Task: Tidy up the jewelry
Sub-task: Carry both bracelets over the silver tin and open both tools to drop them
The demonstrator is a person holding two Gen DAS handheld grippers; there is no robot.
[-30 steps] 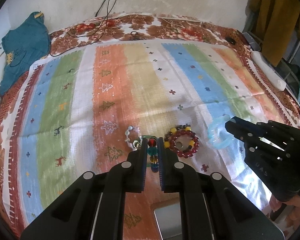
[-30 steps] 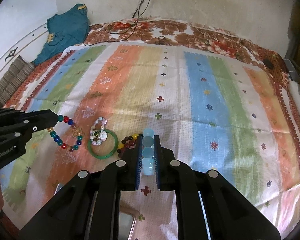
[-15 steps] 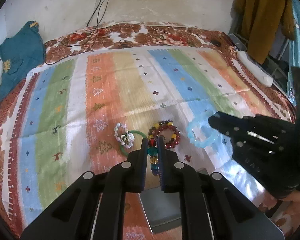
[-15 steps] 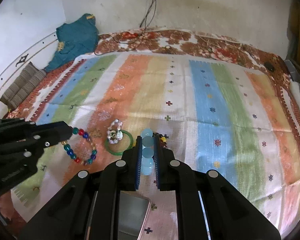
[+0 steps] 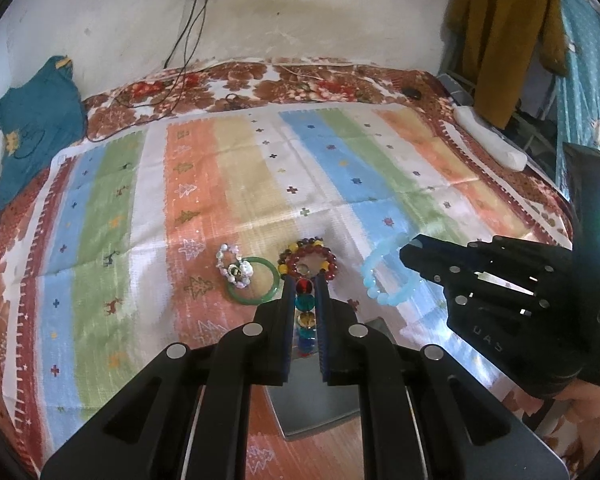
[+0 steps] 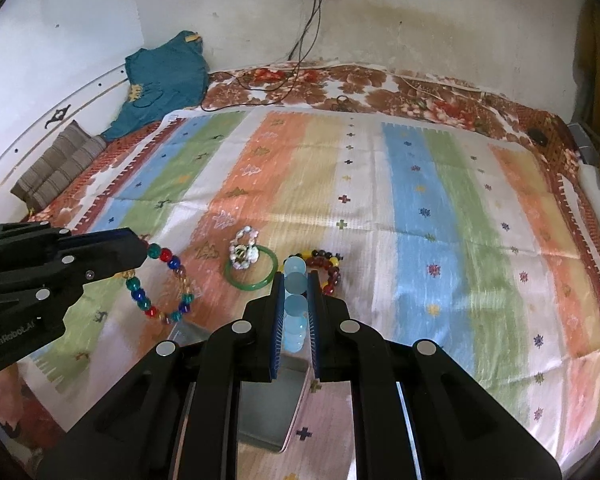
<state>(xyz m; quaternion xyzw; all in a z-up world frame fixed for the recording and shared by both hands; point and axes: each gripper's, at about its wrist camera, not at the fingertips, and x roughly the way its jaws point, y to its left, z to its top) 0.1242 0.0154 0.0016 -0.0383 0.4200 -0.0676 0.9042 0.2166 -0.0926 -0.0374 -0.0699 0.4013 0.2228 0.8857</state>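
well, the bed takes up most of the room, covered by a floral brown bedspread (image 5: 308, 84) with a striped cloth (image 6: 432, 208) in blue, green, orange and white spread over it. a teal garment (image 5: 32, 128) is heaped at the far left corner against the wall, and a mustard garment (image 5: 500, 32) hangs off to the right. black cables (image 6: 304, 40) run down the wall from a socket onto the bed.

both tools hover low over the near edge of the cloth. the left gripper (image 5: 304, 292) is clamped on a multicolour bead bracelet (image 6: 160, 284), which hangs as a loop from its tips, red, green and blue beads showing. the right gripper (image 6: 296, 280) is clamped on a pale blue bead bracelet (image 5: 380, 276), its loop dangling off the tips above the cloth. a shallow metal tray (image 6: 268, 408) lies on the cloth beneath the two tools, close to the near edge.

three pieces rest on the cloth just beyond the tray: a green bangle (image 5: 256, 284) lying flat, a small pearly bracelet (image 5: 234, 264) overlapping the bangle's far left rim, and a dark red bead bracelet (image 5: 308, 260) with a few yellow beads just to the right of the bangle, apart from it.
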